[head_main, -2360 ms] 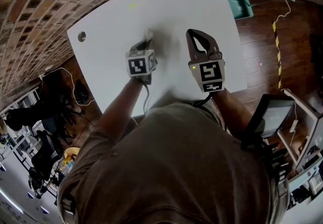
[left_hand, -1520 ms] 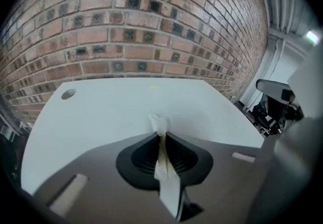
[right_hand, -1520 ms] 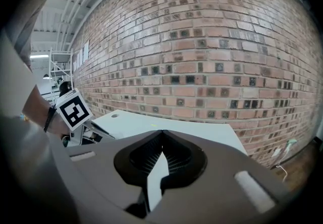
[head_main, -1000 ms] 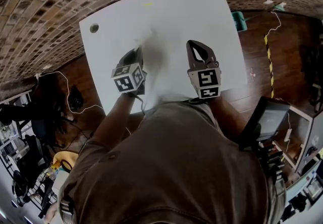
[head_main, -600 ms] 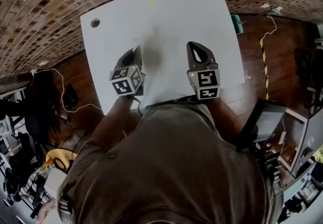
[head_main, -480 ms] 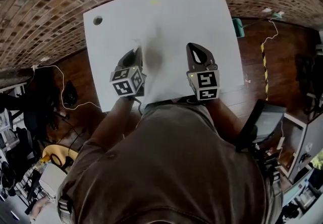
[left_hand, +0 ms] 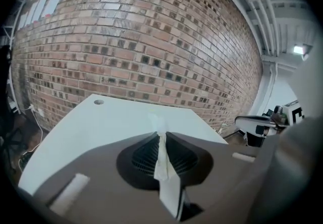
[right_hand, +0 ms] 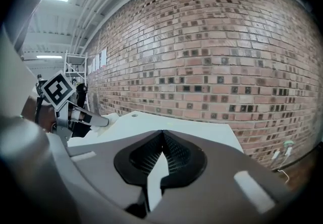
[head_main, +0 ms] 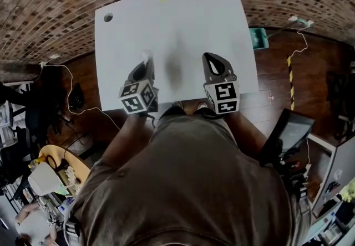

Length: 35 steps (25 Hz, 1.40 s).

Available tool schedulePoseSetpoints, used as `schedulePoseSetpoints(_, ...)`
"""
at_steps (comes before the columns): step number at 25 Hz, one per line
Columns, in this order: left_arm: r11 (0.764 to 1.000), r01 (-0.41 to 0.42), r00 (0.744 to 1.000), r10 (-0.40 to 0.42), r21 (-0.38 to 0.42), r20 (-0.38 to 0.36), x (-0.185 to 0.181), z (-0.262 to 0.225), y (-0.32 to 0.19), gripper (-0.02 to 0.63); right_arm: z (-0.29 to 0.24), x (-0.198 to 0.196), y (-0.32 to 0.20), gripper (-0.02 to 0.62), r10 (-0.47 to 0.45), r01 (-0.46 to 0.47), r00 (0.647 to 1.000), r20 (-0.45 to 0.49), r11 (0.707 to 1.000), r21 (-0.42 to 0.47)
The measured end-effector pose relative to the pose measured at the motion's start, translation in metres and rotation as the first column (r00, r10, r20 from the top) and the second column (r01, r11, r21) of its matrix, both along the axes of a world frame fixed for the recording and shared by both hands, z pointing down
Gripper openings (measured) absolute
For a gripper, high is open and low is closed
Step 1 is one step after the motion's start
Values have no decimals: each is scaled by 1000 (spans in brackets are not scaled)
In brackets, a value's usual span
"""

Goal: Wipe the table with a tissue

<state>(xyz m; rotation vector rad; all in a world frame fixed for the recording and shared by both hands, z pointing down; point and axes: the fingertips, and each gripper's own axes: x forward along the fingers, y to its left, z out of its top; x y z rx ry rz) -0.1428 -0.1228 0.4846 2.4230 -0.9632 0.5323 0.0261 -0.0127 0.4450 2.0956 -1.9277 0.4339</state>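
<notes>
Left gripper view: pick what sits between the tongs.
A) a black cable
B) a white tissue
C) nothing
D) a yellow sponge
B: the tongs of the left gripper are closed on a thin white tissue, pinched between them with its top edge poking out past their tips.

Left gripper: you have drawn it back from mid-tabletop towards the near edge, tissue coming with it. Right gripper: drawn back likewise, its marker cube now past that edge.
</notes>
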Motion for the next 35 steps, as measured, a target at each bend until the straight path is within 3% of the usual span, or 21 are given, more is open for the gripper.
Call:
schedulePoseSetpoints(7, 998, 53, 999, -53, 23, -5, -7, -7, 46, 31, -4, 2, 35, 14, -58, 58, 998, -6, 998, 29)
schedulePoseSetpoints(12, 998, 39, 999, -38, 43, -20, -21, -14, 60, 31, -8, -13, 45, 14, -49, 50, 999, -9, 998, 44)
schedulePoseSetpoints(18, 997, -22, 999, 25, 77, -36, -32, -25, 58, 31, -14, -30, 45, 14, -2, 2, 1000, -11, 998, 61)
schedulePoseSetpoints(35, 994, -34, 997, 41, 107, -60, -57, -33, 55, 31, -11, -60, 45, 12, 3, -4, 1000, 6, 998, 66)
